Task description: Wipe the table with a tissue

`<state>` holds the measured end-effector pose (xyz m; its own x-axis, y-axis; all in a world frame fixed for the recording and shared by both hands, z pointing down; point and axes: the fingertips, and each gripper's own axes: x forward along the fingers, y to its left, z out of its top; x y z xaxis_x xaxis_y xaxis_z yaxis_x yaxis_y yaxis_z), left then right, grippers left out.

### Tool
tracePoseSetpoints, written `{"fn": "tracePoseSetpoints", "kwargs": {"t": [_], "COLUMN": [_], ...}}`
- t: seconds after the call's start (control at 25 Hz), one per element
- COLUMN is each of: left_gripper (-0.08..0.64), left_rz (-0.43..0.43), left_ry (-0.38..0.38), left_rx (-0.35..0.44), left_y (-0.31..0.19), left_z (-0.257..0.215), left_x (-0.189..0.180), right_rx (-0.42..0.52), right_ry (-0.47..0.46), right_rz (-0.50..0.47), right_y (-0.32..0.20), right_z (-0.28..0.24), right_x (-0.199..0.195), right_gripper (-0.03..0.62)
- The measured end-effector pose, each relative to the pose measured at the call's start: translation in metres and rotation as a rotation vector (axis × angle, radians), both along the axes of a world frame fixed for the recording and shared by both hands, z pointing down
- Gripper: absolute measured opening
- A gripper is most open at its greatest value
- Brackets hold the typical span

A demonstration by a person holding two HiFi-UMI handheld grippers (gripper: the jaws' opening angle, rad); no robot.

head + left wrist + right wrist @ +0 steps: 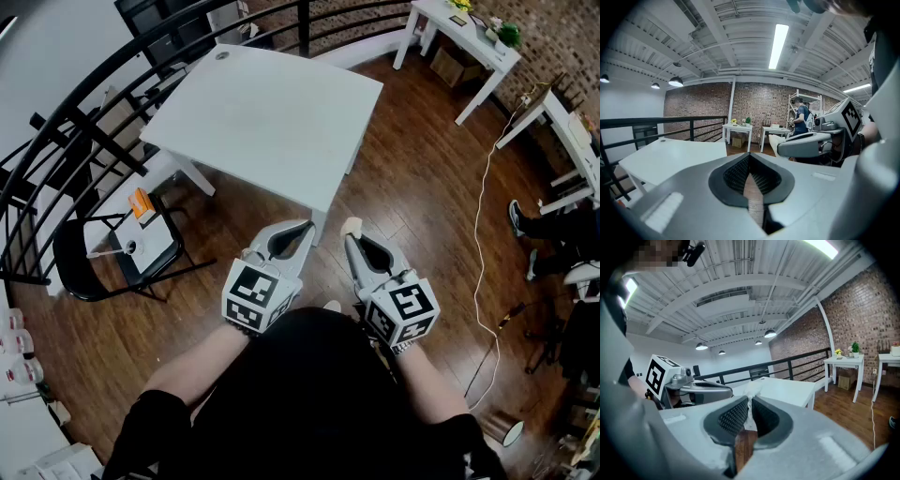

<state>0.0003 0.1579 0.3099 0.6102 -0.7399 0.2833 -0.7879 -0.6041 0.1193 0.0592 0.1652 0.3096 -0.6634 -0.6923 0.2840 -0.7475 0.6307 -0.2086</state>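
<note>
The white table (262, 122) stands just ahead of me with a bare top; it also shows in the left gripper view (670, 157) and the right gripper view (787, 387). Both grippers hang over the wooden floor short of its near edge. My right gripper (350, 234) is shut on a small white tissue (352, 225), which pokes out between its jaws (749, 397). My left gripper (307, 228) is shut with nothing between its fingers (750, 161). From the left gripper view the right gripper (811, 143) shows beside it, with the tissue (776, 140) at its tip.
A black curved railing (84, 122) runs behind and left of the table. A black chair (122, 253) with small items stands at the left. White side tables (469, 37) stand at the back right. A white cable (480, 234) trails on the floor near a seated person's legs (553, 225).
</note>
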Motion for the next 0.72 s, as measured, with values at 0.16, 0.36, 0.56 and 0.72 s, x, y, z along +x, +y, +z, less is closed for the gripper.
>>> {"fn": "tracePoseSetpoints", "kwargs": {"t": [0.16,0.36,0.56,0.72], "left_gripper": [0.011,0.011,0.011,0.011], "left_rz": [-0.004,-0.010,-0.022,-0.042], "left_ry": [-0.004,-0.009,-0.012,-0.013], "left_rx": [-0.002,-0.001,0.001,0.002], "left_y": [0.000,0.000,-0.001,-0.003], "left_z": [0.002,0.002,0.001,0.001], "left_x": [0.005,0.013,0.023,0.032], "right_rx": [0.001,0.004,0.005,0.006], "right_ry": [-0.003,-0.008,-0.011,-0.010], "right_rz": [-0.003,-0.010,-0.022,-0.045], "right_y": [0.000,0.000,0.000,-0.001], "right_z": [0.001,0.000,-0.001,-0.001], "right_x": [0.006,0.013,0.023,0.031], "right_gripper": [0.014,0.014,0.014,0.014]}}
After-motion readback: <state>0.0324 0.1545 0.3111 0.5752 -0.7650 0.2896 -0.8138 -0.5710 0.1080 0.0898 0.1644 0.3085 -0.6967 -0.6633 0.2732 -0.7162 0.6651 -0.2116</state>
